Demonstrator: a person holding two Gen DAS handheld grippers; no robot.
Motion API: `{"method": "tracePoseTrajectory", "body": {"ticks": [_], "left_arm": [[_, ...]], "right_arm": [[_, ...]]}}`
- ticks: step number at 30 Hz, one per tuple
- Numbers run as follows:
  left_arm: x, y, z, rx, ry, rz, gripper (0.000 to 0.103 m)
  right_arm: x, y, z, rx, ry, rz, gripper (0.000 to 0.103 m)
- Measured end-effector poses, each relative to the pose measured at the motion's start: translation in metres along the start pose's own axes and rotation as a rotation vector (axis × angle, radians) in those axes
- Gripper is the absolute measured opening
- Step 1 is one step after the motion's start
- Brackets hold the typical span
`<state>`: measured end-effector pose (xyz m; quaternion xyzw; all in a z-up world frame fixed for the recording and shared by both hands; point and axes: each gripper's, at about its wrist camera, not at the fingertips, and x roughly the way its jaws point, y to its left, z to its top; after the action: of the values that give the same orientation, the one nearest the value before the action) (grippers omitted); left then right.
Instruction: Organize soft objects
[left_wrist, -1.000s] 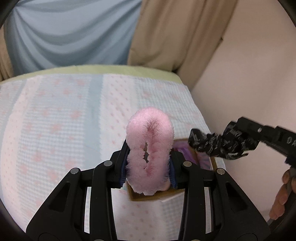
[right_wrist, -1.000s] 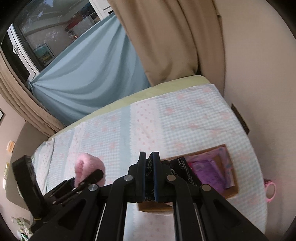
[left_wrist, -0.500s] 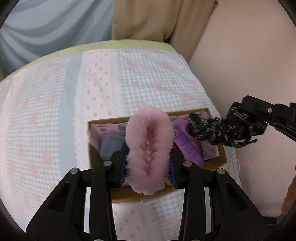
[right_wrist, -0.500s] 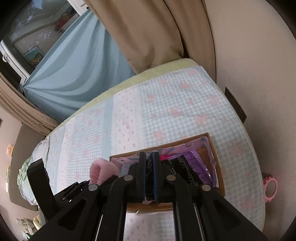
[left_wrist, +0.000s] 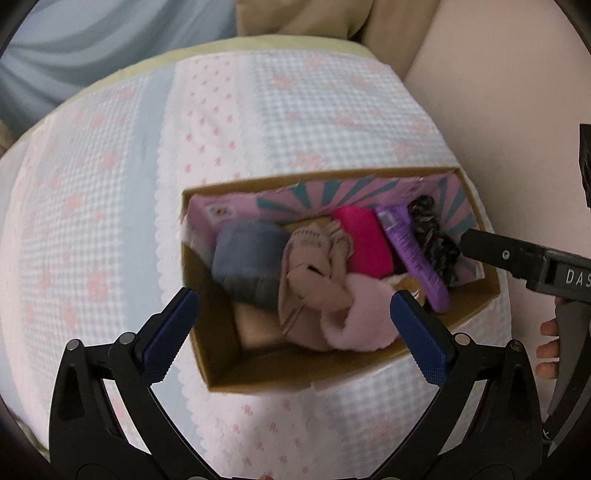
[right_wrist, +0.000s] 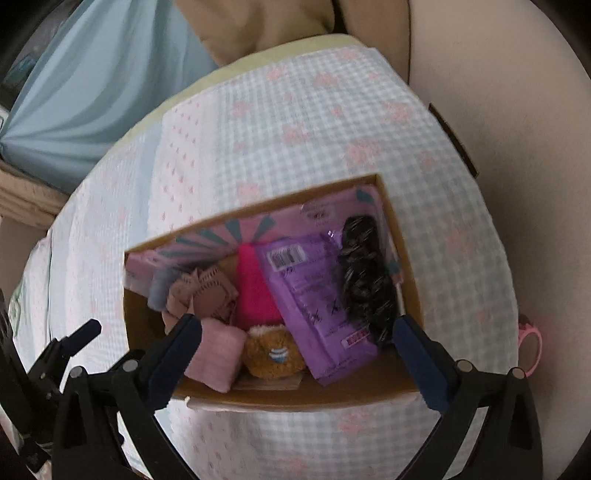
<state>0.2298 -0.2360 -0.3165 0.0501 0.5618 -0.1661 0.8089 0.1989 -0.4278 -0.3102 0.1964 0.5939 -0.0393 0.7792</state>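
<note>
An open cardboard box (left_wrist: 325, 373) (right_wrist: 295, 397) sits on the checked bedspread. Inside lie a fluffy pink item (left_wrist: 364, 315) (right_wrist: 218, 356), a black knitted item (left_wrist: 437, 242) (right_wrist: 365, 273), a grey-blue cloth (left_wrist: 247, 258), a beige cloth (left_wrist: 310, 269) (right_wrist: 201, 291), a bright pink item (left_wrist: 364, 240) (right_wrist: 255, 291), a purple packet (left_wrist: 413, 258) (right_wrist: 317, 295) and a brown plush (right_wrist: 273, 354). My left gripper (left_wrist: 295, 328) is open and empty above the box's near side. My right gripper (right_wrist: 295, 343) is open and empty over the box; it also shows in the left wrist view (left_wrist: 524, 258).
The bedspread (left_wrist: 110, 221) (right_wrist: 295, 129) covers a bed against a beige wall (left_wrist: 498, 92). Blue and tan curtains (right_wrist: 92, 74) hang behind. A pink ring-shaped object (right_wrist: 530, 347) lies off the bed's right edge. The left gripper's body (right_wrist: 44, 365) shows at lower left.
Both grippers opened. The fluffy pink item dropped from the left gripper into the box, and the black knitted item dropped from the right gripper into the box's right end. Both cameras moved closer.
</note>
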Motion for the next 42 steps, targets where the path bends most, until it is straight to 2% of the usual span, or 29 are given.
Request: {"method": "tracePoseTrajectory", "body": {"ticks": [8,15,21,29,32,35,42], "left_arm": [[-0.009,0.004,-0.003,-0.003,-0.003,-0.005,0.103],[-0.045,0.005,0.003,-0.016,-0.049,-0.018,0.103],[-0.116,0.014,0.005,-0.028,-0.131,-0.018,0.103],[-0.247,0.046,-0.006,-0.054,-0.325,0.013,0.103],[-0.294,0.061,-0.017,-0.067,-0.402,0.044,0.103],[-0.326,0.075,-0.026,-0.081,-0.443,0.065,0.103],[-0.375,0.099,-0.059,-0.109,-0.539,0.126,0.103]], "right_arm": [[-0.011,0.004,-0.001,0.002,-0.019,-0.004,0.103],[-0.051,0.027,-0.002,-0.049,-0.076,-0.029,0.103],[-0.12,0.07,-0.013,-0.129,-0.167,-0.038,0.103],[-0.219,0.144,-0.043,-0.22,-0.323,-0.05,0.103],[-0.243,0.165,-0.059,-0.253,-0.375,-0.059,0.103],[-0.261,0.186,-0.076,-0.289,-0.428,-0.068,0.103],[-0.283,0.214,-0.108,-0.312,-0.512,-0.092,0.103]]}}
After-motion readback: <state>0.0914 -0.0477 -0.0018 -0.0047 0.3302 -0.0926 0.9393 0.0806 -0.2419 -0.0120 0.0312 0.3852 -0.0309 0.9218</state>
